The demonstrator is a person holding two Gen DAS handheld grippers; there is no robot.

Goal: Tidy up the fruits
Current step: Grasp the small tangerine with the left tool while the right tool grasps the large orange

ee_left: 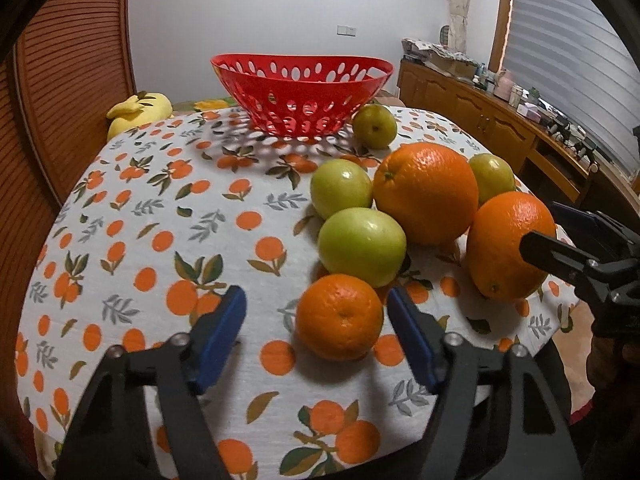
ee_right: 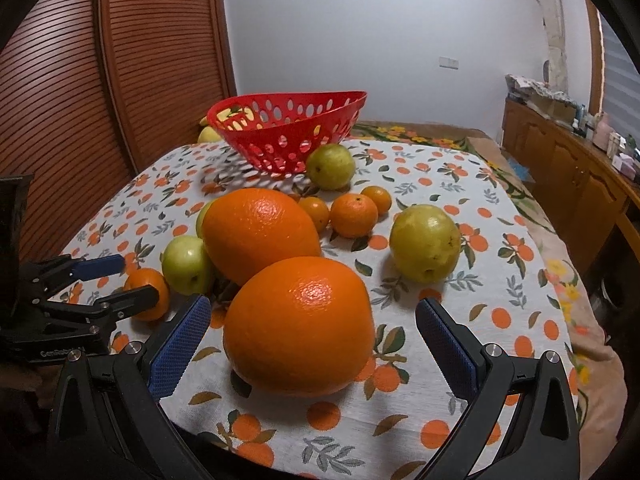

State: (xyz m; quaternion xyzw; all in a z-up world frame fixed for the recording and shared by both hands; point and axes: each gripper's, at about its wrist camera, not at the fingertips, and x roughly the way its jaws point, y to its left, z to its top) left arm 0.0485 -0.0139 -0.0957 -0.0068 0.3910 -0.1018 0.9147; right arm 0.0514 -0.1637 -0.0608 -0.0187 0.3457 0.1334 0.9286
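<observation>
A red perforated basket (ee_left: pixel 302 76) stands empty at the far side of the table; it also shows in the right wrist view (ee_right: pixel 288 120). My left gripper (ee_left: pixel 316 314) is open, its blue pads either side of a small mandarin (ee_left: pixel 339 317), not touching it. Behind it lie two green apples (ee_left: pixel 362 246), two big oranges (ee_left: pixel 426 192) and more green fruit. My right gripper (ee_right: pixel 314 326) is open around the nearest big orange (ee_right: pixel 298 326), pads apart from it. Three small mandarins (ee_right: pixel 354 215) and a yellow-green fruit (ee_right: pixel 425 243) lie beyond.
The round table has an orange-print cloth (ee_left: pixel 160 216). A yellow plush (ee_left: pixel 138 114) sits at its far left edge. A wooden slatted door (ee_right: pixel 152 60) is left, a wooden sideboard (ee_left: pixel 500 120) with clutter right. The left gripper appears in the right wrist view (ee_right: pixel 116 280).
</observation>
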